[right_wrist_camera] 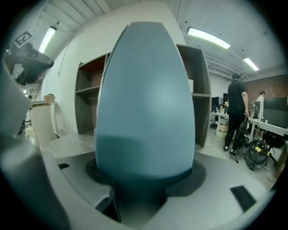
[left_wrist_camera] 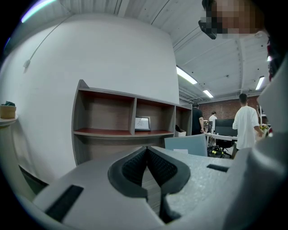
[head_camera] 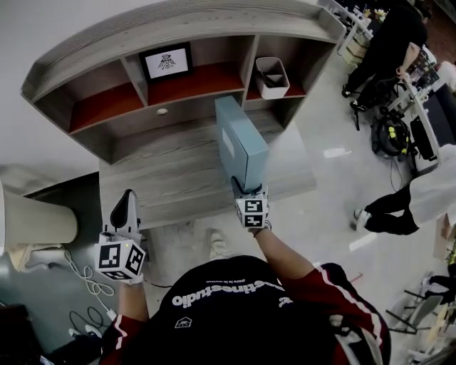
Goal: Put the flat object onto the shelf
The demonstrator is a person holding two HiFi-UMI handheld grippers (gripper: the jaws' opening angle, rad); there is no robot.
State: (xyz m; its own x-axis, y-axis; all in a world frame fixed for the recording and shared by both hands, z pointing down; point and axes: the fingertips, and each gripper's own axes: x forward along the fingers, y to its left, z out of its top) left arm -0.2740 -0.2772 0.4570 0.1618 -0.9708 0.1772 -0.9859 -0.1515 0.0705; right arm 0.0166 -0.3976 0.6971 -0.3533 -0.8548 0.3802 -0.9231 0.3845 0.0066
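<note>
The shelf unit [head_camera: 178, 21] stands at the back of the desk [head_camera: 164, 178], ahead of both sets of jaws. It has three low compartments on a red-brown board.

The flat blue box [head_camera: 242, 146] is in the air over the desk, not yet on the shelf. It stands on edge and rises straight out of the right gripper [head_camera: 246, 189], whose jaws are clamped on its lower end. In the right gripper view the box fills nearly everything ahead of the jaws.

The left gripper [head_camera: 127, 202] hangs off to the side near the desk's front edge, well apart from the box. Its jaws are pressed together with nothing between them.

Beyond the right jaws are a framed picture [head_camera: 166, 63] in the middle compartment and a white bin [head_camera: 272, 77] in the right one.

The main risk, as I judge it, is height. On edge, the box looks taller than the compartments, so it could catch the top board or a divider unless it is laid over. Held only at one end, it may swing or slip in the jaws during that turn. It could also knock the picture or bin.
</note>
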